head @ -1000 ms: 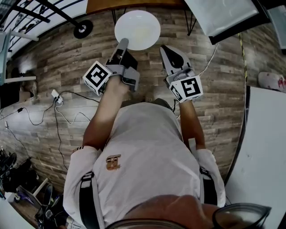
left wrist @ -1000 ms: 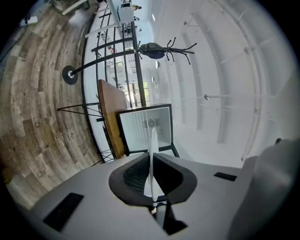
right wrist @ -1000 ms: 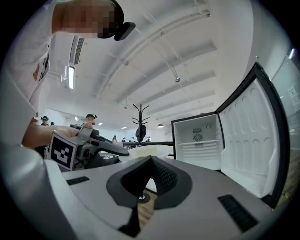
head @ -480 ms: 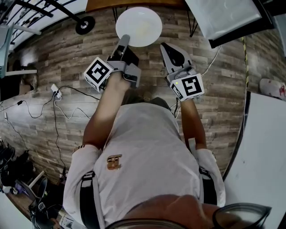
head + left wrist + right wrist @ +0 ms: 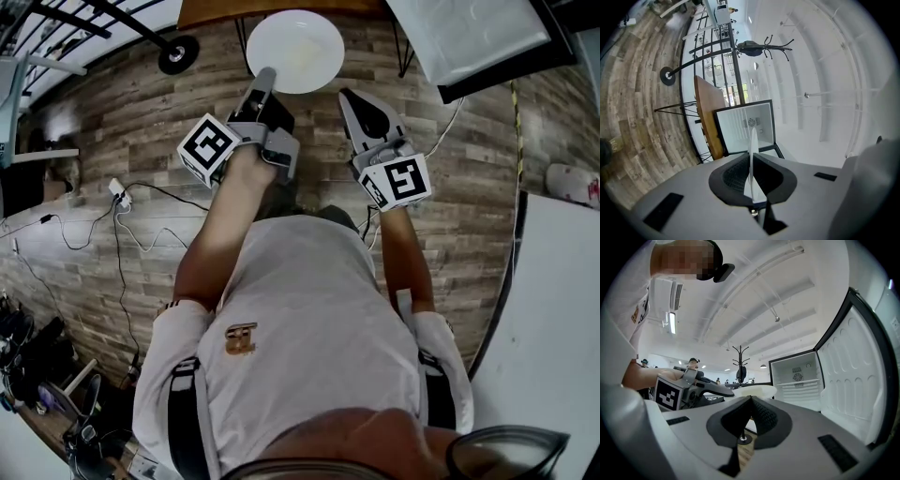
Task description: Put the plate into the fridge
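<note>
**Plate held out before the open fridge**

Left gripper point(image 5: 264, 77) clamped on the near rim of the white plate point(image 5: 295, 39). Plate lies flat, out ahead of the person, over plank floor point(image 5: 112, 141). Right gripper point(image 5: 345, 96) has its jaws pressed together with nothing in them; it sits just right of the plate, apart from it. Fridge point(image 5: 745, 125) stands open straight ahead, with clear air between it and the plate's far edge. Fridge door point(image 5: 855, 380) is swung wide on the right. Wooden table point(image 5: 708, 117) edge flanks the fridge's other side.
</note>
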The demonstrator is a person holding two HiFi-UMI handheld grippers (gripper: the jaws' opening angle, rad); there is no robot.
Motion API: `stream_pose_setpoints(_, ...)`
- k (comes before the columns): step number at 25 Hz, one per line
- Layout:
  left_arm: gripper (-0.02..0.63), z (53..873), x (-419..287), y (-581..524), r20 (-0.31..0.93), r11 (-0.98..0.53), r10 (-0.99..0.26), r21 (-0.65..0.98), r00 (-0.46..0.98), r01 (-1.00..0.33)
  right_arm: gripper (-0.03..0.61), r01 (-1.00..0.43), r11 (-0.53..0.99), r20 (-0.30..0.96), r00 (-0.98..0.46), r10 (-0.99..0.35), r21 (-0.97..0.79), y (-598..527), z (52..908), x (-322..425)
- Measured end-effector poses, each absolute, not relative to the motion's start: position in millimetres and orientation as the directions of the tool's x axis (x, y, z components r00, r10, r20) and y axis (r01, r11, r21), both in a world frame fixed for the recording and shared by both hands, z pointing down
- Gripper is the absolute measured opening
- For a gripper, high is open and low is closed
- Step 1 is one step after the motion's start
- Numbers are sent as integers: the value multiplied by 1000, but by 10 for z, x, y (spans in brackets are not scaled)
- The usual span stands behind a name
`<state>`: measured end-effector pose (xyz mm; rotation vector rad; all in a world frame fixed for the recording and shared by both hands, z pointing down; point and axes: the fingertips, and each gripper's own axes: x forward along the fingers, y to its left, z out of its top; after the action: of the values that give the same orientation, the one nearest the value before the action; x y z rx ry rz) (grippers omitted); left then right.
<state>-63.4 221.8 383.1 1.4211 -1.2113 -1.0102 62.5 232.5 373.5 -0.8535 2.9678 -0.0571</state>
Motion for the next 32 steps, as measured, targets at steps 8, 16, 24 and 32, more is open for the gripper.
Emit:
stream_pose_setpoints(8,29,3861,-599,2223,-31,-64,-981,984,190,-168,32,-548,836,-44,-835,-549,-21,2436,3768,627)
stream_pose_setpoints(16,29,3827,-902,1234,-31,-60,-979,988,199,-141,32,-557,830,-25,-829,-558,-32,1487,3721,333)
stream_pose_setpoints(24,28,3884,-1214,550,-14,-44,-974,991,226,-129,32,-583,811,-14,-812,-584,-46,835,3724,35)
stream_pose_setpoints(32,29,3891,-1549,5,-10,-43,-969,990,248,-132,32,-606,794,-16,-794,-607,-46,344,3677,-309)
